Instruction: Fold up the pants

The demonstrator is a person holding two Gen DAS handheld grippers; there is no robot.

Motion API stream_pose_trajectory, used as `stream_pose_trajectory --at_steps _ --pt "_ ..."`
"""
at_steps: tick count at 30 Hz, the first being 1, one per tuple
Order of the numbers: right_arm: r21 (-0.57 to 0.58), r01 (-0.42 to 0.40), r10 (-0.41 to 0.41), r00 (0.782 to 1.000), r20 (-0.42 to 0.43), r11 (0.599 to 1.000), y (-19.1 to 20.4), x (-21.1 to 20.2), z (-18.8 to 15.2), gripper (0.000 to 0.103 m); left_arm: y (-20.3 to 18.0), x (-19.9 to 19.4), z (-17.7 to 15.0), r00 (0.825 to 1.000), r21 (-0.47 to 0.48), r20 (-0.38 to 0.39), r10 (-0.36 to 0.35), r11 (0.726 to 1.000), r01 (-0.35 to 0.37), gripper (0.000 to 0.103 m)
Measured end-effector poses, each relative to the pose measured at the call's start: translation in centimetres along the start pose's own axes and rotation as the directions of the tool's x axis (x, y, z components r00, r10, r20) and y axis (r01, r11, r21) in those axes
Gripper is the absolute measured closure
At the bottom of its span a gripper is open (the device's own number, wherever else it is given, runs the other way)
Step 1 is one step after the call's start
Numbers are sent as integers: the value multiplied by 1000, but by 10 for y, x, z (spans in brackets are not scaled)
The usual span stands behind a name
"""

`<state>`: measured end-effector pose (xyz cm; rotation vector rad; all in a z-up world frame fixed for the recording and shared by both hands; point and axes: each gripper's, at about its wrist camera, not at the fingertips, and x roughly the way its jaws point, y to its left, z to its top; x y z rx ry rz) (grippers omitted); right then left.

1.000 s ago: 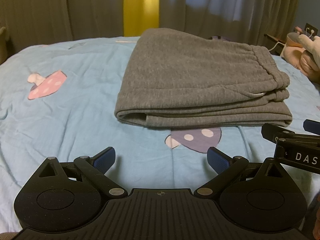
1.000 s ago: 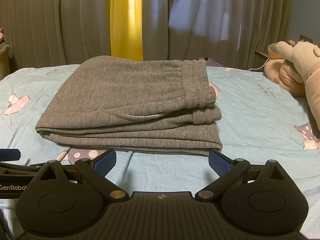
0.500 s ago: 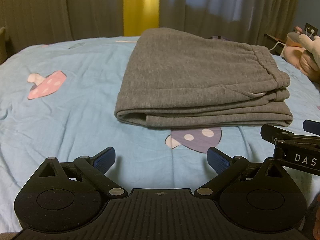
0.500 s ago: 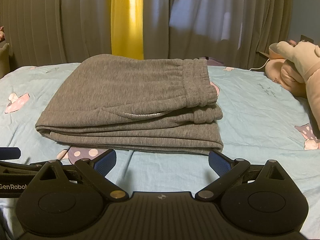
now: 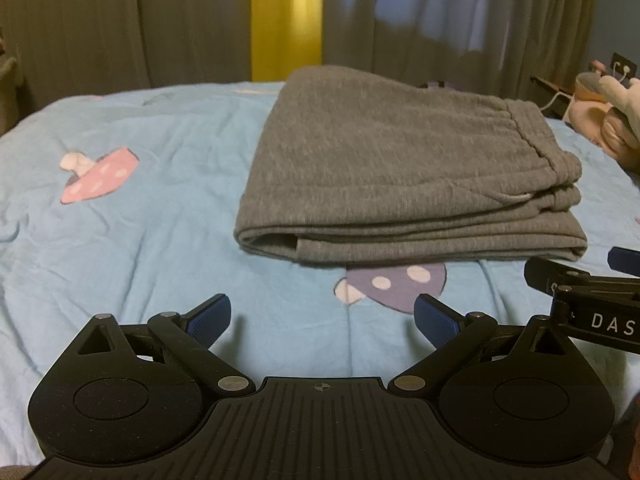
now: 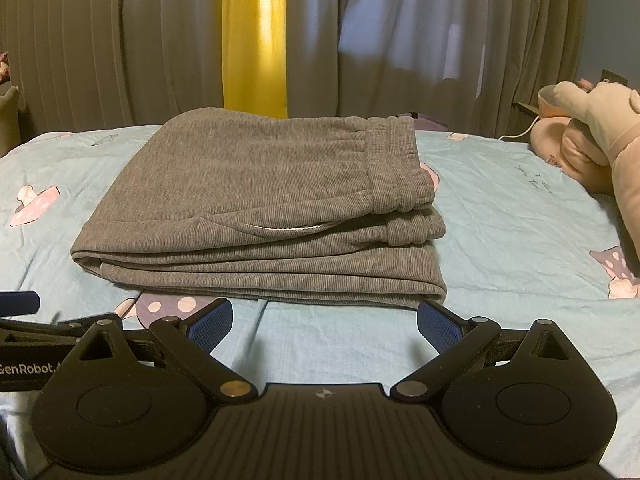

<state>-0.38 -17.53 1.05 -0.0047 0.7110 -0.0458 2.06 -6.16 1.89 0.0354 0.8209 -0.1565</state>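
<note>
Both claws are held low and level over the bed (image 5: pixel 140 208), pointing toward the folded pants (image 5: pixel 400 172), side by side at the near edge of the pile.

The left claw (image 5: pixel 322 316) has its 2 blue-padded fingers (image 5: pixel 210 316) spread wide apart. Nothing sits between them, and they touch nothing; only the blue sheet and part of a purple mushroom print (image 5: pixel 394 284) show in the gap. It stops short of the pants, near their front left corner. The right claw pokes into this view from the right side (image 5: pixel 580 284), just off the pants' near right corner.

The right claw (image 6: pixel 324 322) is likewise wide open and empty. Its right finger (image 6: pixel 438 326) lies just beside the near right corner of the pants; whether it touches the cloth is not clear. Its left finger sits near the front edge, apart from it.

The pants (image 6: pixel 260 208) are grey sweatpants, folded into a flat stack of several layers in the middle of the bed. The elastic waistband (image 6: pixel 400 168) lies on top along the pile's right end, and the rounded fold runs down its left end.

To the right of the pants, well apart, lies a pink plush toy (image 6: pixel 588 136). Behind the pants hang curtains (image 6: pixel 120 40), with a yellow strip (image 6: pixel 256 36) between them.
</note>
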Motion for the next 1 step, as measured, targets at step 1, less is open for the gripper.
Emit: stream_pose_trajectory --at_steps 1 --pt "0 0 0 1000 0 1000 0 0 0 4 0 0 0 1000 0 -1 -7 1000 7 2"
